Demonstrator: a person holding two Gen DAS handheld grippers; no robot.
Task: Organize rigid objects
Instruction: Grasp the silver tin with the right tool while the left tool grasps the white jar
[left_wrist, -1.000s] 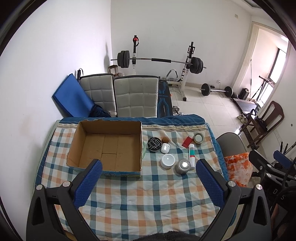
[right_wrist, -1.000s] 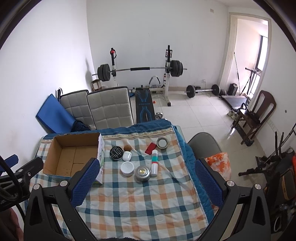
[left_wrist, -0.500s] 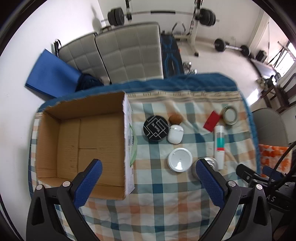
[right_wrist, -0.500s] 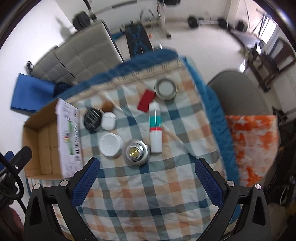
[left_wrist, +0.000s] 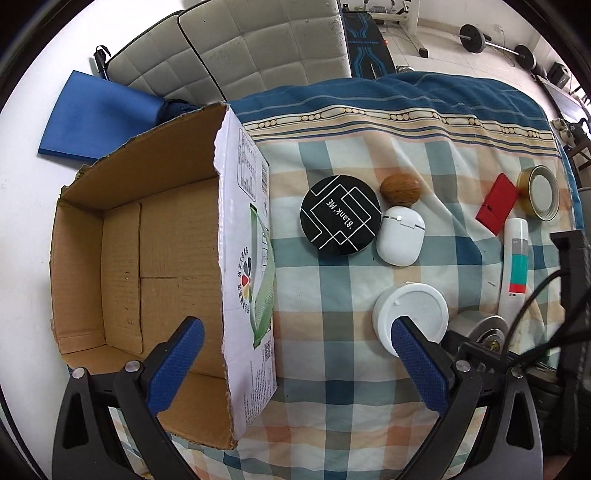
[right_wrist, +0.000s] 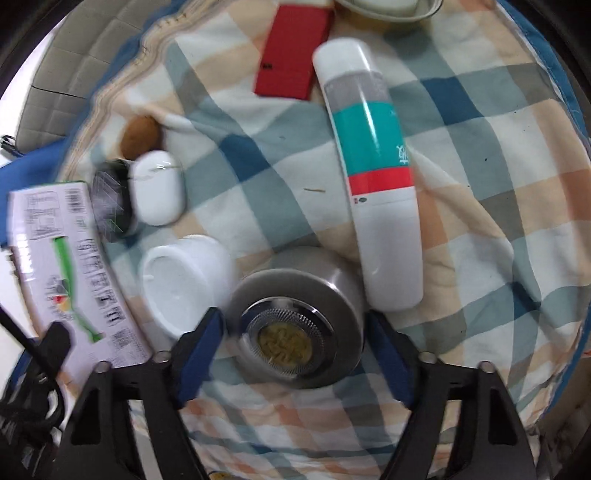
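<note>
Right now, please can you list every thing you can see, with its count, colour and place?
box: 1, brown, white outer side, left on cloth, open top
cloth: 1, checked, blue border, under everything
black disc: 1, right of box
nut: 1, brown, beside disc
white case: 1, below nut
white jar: 1, nearer the grippers
metal tin: 1, silver, between right jaws
tube: 1, white, teal and red, lying flat
red card: 1, left of tube top
tape roll: 1, far right
left gripper: blue pads, open, astride box wall
right gripper: blue pads, closing around tin
</note>
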